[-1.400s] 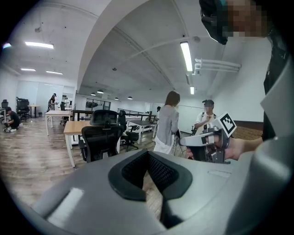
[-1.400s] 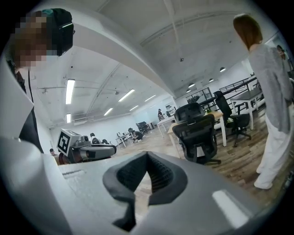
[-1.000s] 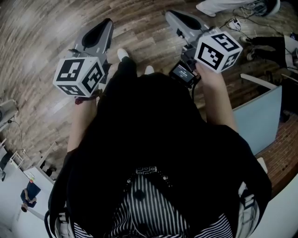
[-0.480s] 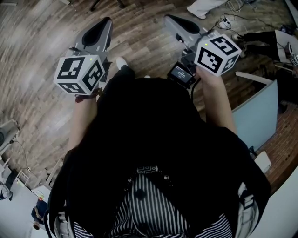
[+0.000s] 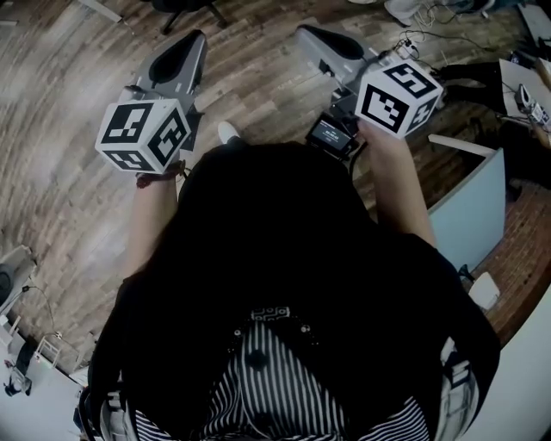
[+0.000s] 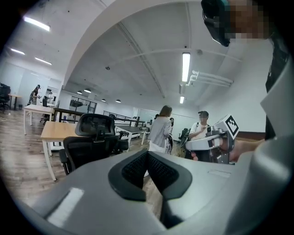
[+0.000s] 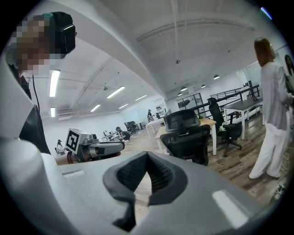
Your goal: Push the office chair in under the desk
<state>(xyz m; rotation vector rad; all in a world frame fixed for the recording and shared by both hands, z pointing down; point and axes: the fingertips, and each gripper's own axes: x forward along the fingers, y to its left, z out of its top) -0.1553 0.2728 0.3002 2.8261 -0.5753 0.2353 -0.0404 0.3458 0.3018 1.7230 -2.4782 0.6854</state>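
Entry: approach, chair not yet reached.
- Change: over the last second the plank floor [image 5: 60, 172] slides down the head view and a dark base [image 5: 185, 7] comes in at the top edge. I judge I am walking both grippers toward the chair.
- Left gripper [image 6: 148, 155]: jaws pressed together, empty.
- Right gripper [image 7: 147, 157]: likewise.
- Chair [image 6: 89, 140]: black, mesh back, headrest, well ahead, in front of the desk [image 6: 55, 131], untouched.
- Desk: pale wood top, white legs.
- Jaw pads: dark, ribbed, V-shaped. Shells are smooth grey.

Matt grey plastic left hand-held gripper [image 6: 148, 158] with ribbed black pads [image 6: 135, 170]; matt black fabric-backed office chair [image 6: 87, 151]; pale wood-topped table [image 6: 55, 131]; streaky grey-brown wood-plank floor [image 5: 60, 172].
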